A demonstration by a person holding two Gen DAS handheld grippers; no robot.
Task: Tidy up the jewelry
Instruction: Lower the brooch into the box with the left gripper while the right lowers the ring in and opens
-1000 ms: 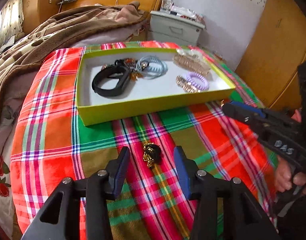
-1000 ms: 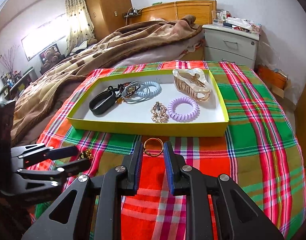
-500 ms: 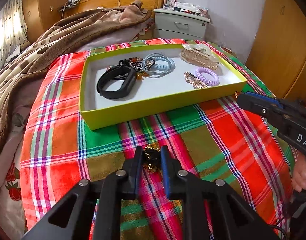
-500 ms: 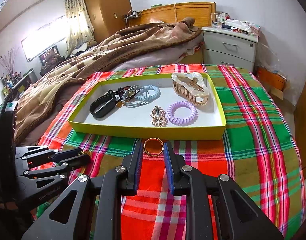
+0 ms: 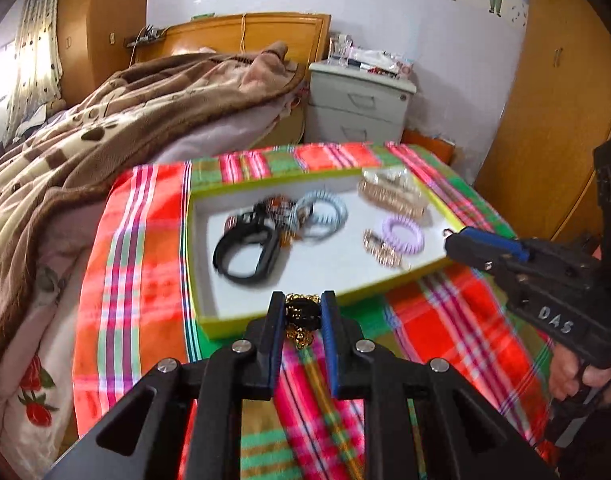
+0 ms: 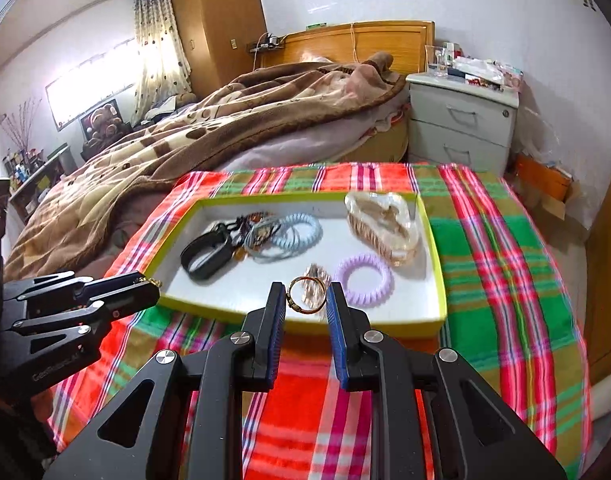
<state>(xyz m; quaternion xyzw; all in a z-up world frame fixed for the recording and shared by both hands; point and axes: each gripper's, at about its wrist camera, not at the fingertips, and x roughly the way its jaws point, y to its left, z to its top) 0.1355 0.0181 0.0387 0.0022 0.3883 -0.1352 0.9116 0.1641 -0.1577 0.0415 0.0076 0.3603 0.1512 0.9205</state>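
Gold ring (image 6: pixel 305 295) clamped in right gripper (image 6: pixel 305 300); black-gold ornament (image 5: pixel 302 314) clamped in left gripper (image 5: pixel 302 312).

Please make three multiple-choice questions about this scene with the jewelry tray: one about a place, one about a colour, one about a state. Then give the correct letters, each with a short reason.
1. Where does the purple spiral hair tie lie?
A. On the plaid cloth outside the tray
B. Inside the yellow-green tray
C. On the nightstand

2. What colour is the rim of the tray?
A. Yellow-green
B. Red
C. Black

3. What is the state of the right gripper?
A. Open and empty
B. Shut on a gold ring
C. Shut on the black wristband

Answers:
1. B: the hair tie rests on the tray's white floor, near the gold hair claw.
2. A: the right wrist view shows the walls yellow-green around a white floor.
3. B: the ring sits clamped between the two blue pads, in front of the tray.
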